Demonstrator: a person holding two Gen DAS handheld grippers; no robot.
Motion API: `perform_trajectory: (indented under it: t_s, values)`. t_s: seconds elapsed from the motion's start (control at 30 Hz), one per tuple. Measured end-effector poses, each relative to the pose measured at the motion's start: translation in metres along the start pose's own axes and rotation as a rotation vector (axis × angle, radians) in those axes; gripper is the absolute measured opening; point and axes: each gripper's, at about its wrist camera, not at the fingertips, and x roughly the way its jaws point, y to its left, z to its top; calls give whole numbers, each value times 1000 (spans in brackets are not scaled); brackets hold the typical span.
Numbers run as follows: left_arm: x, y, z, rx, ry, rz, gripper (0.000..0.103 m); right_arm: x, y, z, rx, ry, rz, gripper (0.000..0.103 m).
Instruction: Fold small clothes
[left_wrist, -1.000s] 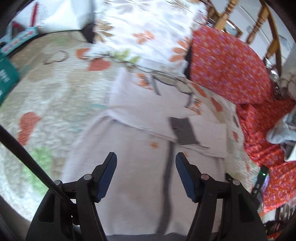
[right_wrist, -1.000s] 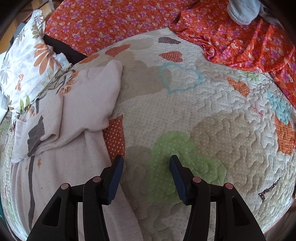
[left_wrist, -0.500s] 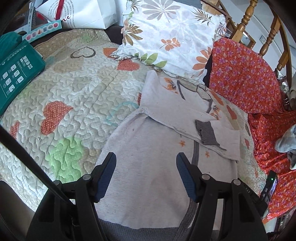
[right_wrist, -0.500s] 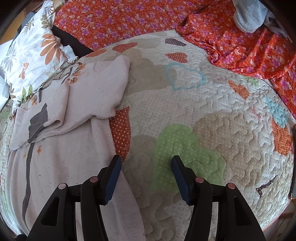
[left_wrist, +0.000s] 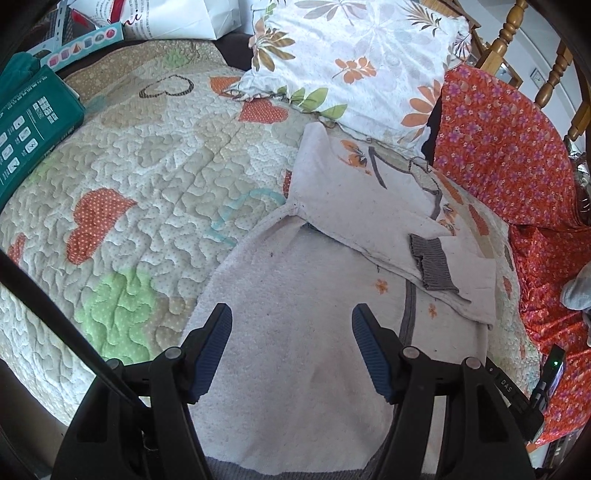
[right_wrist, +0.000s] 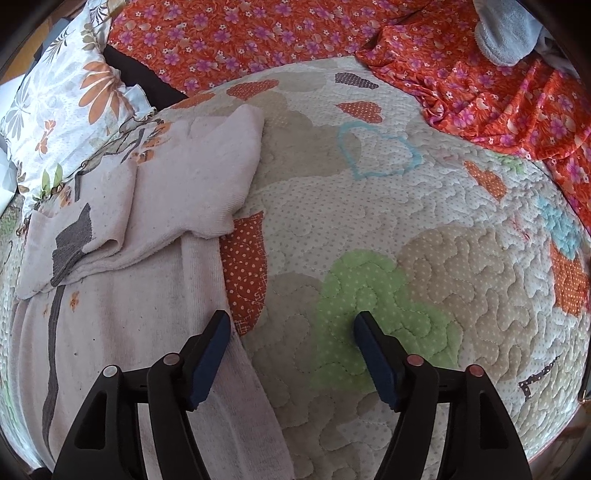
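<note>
A small pale pink sweater (left_wrist: 306, 302) lies inside out on a quilted bedspread (left_wrist: 155, 192), both sleeves folded across its chest, one grey cuff (left_wrist: 430, 264) on top. My left gripper (left_wrist: 291, 321) hangs open just above the sweater's body, near its grey hem, with nothing between its fingers. In the right wrist view the same sweater (right_wrist: 122, 306) fills the left side. My right gripper (right_wrist: 291, 325) hovers over the sweater's right edge and the quilt's green patch (right_wrist: 369, 306). Its jaws are opening and hold nothing.
A floral pillow (left_wrist: 354, 62) lies beyond the sweater's collar. Orange flowered fabric (left_wrist: 506, 147) covers the bed's far right, with a grey garment (right_wrist: 506, 33) on it. A green box (left_wrist: 26, 125) and a paper bag (left_wrist: 155, 16) sit at the left. Wooden bedposts (left_wrist: 506, 40) rise behind.
My left gripper drew back toward the hem, so more quilt and pillow show. My right gripper's jaws spread wider over the sweater's edge.
</note>
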Motion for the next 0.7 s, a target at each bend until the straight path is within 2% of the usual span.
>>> perform_trajectory:
  t_s: [0.3, 0.7]
  values:
    - [21, -6, 4, -17, 30, -3, 66, 5, 3, 1, -15, 4, -5, 84]
    - [38, 7, 8, -60, 58, -4, 66, 11, 4, 4, -28, -3, -18, 90]
